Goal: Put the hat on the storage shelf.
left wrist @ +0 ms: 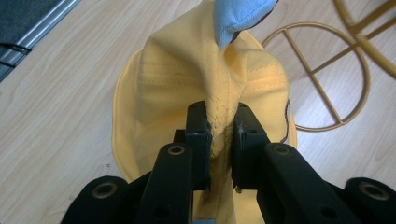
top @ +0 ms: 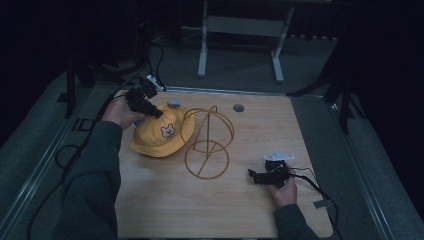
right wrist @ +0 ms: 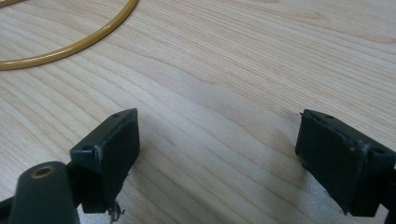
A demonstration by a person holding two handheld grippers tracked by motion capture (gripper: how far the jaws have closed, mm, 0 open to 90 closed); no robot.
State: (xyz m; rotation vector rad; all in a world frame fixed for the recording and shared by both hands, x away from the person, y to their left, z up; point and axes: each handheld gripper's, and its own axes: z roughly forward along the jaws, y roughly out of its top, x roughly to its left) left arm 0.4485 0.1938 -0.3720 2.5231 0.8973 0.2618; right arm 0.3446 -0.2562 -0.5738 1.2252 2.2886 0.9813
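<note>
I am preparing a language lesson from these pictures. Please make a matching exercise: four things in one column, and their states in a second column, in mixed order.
Column 1:
1. left tool
2. right tool
3. yellow hat
4. gold wire stand

Column 2:
a. open above bare wood
b. pinched at a fold
c. shut on fabric
d. standing untouched

Pairs: 1-c, 2-a, 3-b, 4-d

Hat [top: 161, 134] just L of stand [top: 207, 145], touching?

Yellow, gold and pale wood

The hat [top: 161, 134] was yellow with a small bear face print and a light blue tab [left wrist: 238, 16]; the wire stand [top: 207, 142] was gold, the counter [top: 200, 200] pale woodgrain.
</note>
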